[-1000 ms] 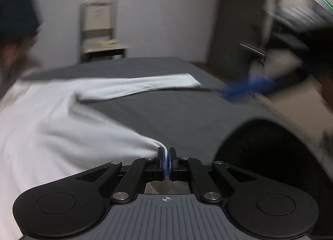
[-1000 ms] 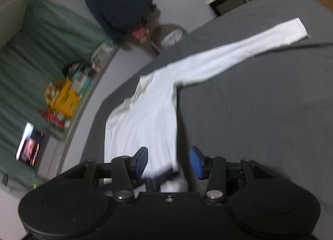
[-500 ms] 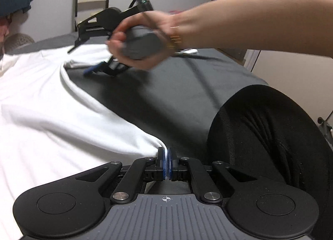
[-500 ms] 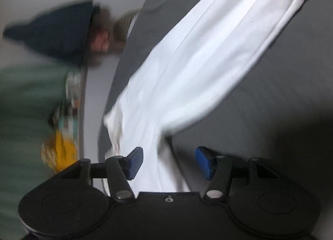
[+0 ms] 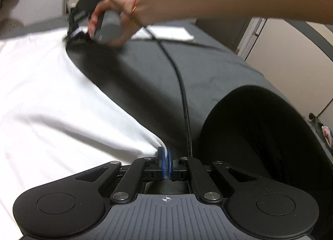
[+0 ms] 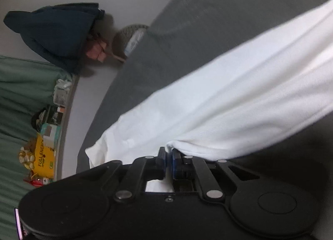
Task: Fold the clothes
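Grabbing stage: the left hand-held gripper [image 5: 166, 161] was clamped on the hem of the white long-sleeve shirt [image 5: 62, 98] lying on the bed [image 5: 208, 67]. The right hand-held gripper [image 6: 169, 164] was closing on what looked like the armpit fold just ahead. Next up, probably lifting both pinches together and carrying that side across.

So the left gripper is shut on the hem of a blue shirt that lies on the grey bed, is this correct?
Not quite: the shirt is white, not blue. The left wrist view shows the left gripper shut on its hem, on the grey bed.
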`<control>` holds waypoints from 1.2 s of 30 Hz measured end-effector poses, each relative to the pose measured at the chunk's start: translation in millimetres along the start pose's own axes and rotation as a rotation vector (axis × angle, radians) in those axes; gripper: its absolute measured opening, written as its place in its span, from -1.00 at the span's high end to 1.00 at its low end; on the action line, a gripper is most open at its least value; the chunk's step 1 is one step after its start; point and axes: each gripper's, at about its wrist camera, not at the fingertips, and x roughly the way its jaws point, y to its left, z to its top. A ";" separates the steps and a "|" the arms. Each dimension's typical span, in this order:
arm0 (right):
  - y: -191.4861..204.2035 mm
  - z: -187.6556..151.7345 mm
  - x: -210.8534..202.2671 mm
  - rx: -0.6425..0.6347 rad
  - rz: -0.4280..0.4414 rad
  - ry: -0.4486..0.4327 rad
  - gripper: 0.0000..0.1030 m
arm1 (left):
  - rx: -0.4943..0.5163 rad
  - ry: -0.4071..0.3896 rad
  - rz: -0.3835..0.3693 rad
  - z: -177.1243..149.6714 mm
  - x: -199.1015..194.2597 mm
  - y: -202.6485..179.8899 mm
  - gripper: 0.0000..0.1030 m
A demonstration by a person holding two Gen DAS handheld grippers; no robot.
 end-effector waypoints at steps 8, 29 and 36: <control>-14.1 -10.8 -67.5 0.038 0.077 0.044 0.03 | -0.222 -0.036 0.028 -9.4 -11.7 23.2 -0.78; 26.5 -220.9 -139.1 -0.126 0.374 0.250 -0.12 | -0.842 -0.160 0.676 -162.2 -261.9 220.6 -0.90; 6.8 -218.6 -146.1 -0.040 0.397 0.250 -0.25 | -0.803 -0.015 0.631 -171.2 -209.7 233.2 -0.01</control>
